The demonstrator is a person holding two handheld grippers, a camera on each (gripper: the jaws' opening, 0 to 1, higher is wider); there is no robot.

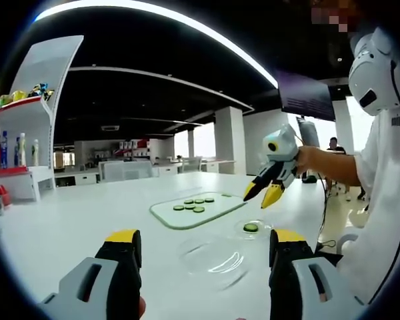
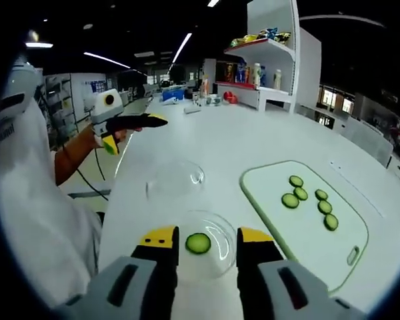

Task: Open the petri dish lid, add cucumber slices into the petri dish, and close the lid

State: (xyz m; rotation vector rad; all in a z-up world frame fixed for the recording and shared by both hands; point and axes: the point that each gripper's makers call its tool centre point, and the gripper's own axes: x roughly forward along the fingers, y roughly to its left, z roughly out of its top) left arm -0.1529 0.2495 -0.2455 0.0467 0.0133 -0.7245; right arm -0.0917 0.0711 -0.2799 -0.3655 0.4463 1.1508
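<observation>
one cucumber slice lies in the open petri dish, lid beside.

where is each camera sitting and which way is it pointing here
Left gripper view: rides the left gripper, looking across the white table at the clear lid, the petri dish and the cutting board; the right gripper and the person's arm show.
Right gripper view: rides the right gripper, looking down at the petri dish with one cucumber slice; the left gripper and a sleeve show.
Shared: dish, lid, board, table.
</observation>
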